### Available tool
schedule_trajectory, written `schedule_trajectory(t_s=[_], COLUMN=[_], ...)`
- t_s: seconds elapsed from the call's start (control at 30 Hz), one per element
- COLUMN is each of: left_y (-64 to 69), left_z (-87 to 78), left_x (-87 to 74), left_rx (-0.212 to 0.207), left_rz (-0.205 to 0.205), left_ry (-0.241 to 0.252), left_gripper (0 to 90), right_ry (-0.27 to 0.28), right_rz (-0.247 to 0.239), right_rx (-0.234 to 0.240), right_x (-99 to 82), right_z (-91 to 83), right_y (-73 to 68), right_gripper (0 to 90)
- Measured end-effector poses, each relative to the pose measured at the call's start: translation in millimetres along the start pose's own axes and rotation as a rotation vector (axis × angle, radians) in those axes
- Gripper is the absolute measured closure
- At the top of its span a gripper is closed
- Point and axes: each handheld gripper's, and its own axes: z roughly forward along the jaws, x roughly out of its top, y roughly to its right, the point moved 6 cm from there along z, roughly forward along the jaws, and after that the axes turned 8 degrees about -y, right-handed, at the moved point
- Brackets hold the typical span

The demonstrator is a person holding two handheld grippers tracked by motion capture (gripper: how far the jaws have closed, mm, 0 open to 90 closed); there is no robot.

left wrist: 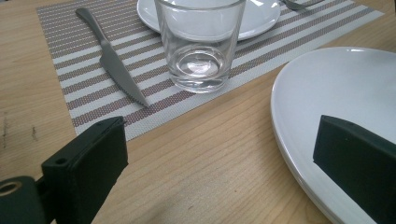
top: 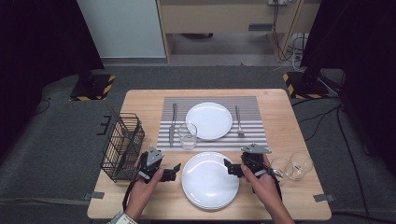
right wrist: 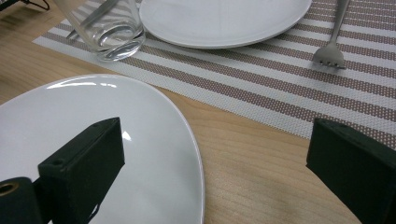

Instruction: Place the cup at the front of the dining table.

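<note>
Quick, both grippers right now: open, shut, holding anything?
Left gripper: open, holding nothing, at the left edge of the near plate stack.
Right gripper: open, holding nothing, at the stack's right edge.

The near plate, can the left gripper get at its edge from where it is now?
Probably yes. The left gripper is open beside the near plate, one jaw already over its rim, with bare table between and nothing in the way.
</note>
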Motion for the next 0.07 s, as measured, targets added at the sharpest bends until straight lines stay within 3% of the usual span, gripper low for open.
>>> schedule_trajectory(t_s=[0.07], left_y=[0.2], left_z=[0.2], left_x=[0.1], left_rx=[-0.001], left_rz=[0.001], left_ry=[0.000], left_gripper=[2.6], right_ry=[-0.003], right_rz=[-0.001], right_rx=[0.001], right_x=[-0.2], right_z=[0.4], right_y=[-0.5], right_gripper=[4.2])
